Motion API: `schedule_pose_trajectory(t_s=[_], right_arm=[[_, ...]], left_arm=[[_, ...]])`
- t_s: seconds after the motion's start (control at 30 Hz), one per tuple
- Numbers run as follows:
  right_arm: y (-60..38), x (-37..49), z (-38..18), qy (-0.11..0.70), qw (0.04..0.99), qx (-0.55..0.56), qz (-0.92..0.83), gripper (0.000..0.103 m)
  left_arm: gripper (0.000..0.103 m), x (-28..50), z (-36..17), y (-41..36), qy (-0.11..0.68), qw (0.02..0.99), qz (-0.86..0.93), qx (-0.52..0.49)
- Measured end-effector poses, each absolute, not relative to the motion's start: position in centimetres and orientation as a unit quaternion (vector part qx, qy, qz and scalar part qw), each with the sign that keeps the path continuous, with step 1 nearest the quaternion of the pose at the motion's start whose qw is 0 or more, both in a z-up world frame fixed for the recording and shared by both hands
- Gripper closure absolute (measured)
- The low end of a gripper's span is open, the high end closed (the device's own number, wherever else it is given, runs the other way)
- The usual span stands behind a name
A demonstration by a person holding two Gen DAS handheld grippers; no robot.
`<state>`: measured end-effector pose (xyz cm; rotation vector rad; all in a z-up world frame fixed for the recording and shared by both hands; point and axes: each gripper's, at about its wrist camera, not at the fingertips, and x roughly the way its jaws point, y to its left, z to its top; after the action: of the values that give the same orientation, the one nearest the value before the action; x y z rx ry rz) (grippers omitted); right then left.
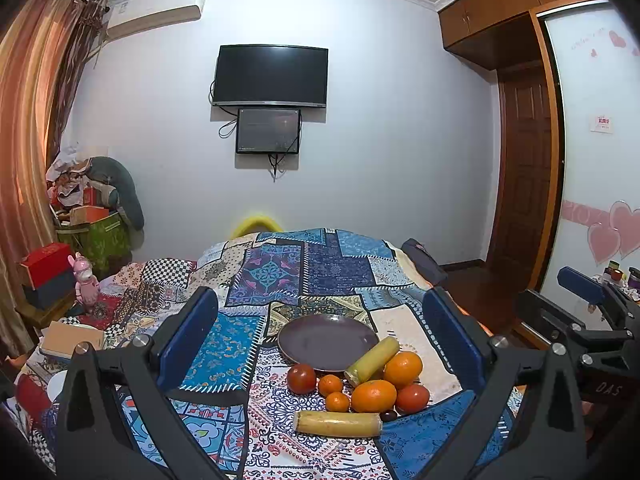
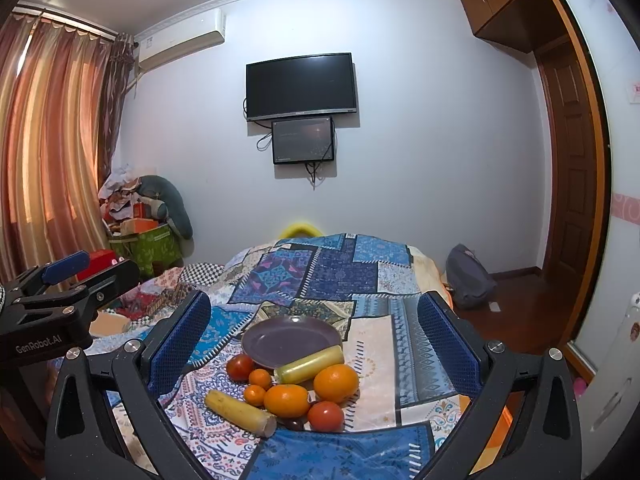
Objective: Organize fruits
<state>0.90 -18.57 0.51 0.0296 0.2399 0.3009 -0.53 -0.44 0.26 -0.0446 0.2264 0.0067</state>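
An empty purple plate [image 1: 326,340] [image 2: 290,338] sits on a patchwork cloth. Just in front of it lies a heap of fruit: two large oranges [image 1: 374,396] [image 2: 287,400], two small tangerines [image 1: 330,385] [image 2: 260,378], two red tomatoes [image 1: 301,378] [image 2: 325,416], two yellow corn-like pieces [image 1: 338,424] [image 2: 240,408] and a small dark fruit [image 1: 388,415]. My left gripper [image 1: 320,344] is open and empty, held above the fruit. My right gripper [image 2: 314,344] is open and empty too, beside the left one; it shows at the right of the left wrist view [image 1: 580,312].
The cloth [image 1: 280,272] covers a bed. Boxes and a pink toy [image 1: 84,280] lie at the left. A TV [image 1: 270,76] hangs on the far wall. A grey bag [image 2: 468,276] sits on the floor by the door at the right.
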Motion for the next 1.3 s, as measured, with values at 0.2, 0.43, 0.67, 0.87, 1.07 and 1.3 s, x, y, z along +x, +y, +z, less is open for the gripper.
schedule_pose_trajectory(t_s=[0.2, 0.43, 0.67, 0.87, 1.07, 1.3], right_arm=[[-18.5, 0.9, 0.5, 0.118, 0.981, 0.015, 0.15, 0.0], [-18.4, 0.8, 0.6, 0.115, 0.982, 0.013, 0.152, 0.0], [-18.2, 1.0, 0.8, 0.111, 0.982, 0.01, 0.155, 0.0], [-18.1, 1.3, 0.5, 0.112, 0.981, 0.006, 0.158, 0.0], [-18.3, 2.6, -1.1, 0.141, 0.976, -0.003, 0.165, 0.0], [-18.8, 4.9, -5.0, 0.212, 0.962, -0.023, 0.169, 0.005]], left_arm=[[0.0, -0.5, 0.2, -0.5, 0.113, 0.993, 0.004, -0.023], [0.0, -0.6, 0.3, -0.4, 0.113, 0.993, 0.004, -0.022], [0.0, -0.6, 0.3, -0.3, 0.111, 0.994, 0.004, -0.023], [0.0, -0.4, 0.2, -0.4, 0.115, 0.993, 0.0, -0.016], [0.0, 0.9, -1.0, -0.6, 0.142, 0.99, -0.001, -0.011], [0.0, 4.9, -5.2, -0.4, 0.237, 0.971, -0.006, -0.004]])
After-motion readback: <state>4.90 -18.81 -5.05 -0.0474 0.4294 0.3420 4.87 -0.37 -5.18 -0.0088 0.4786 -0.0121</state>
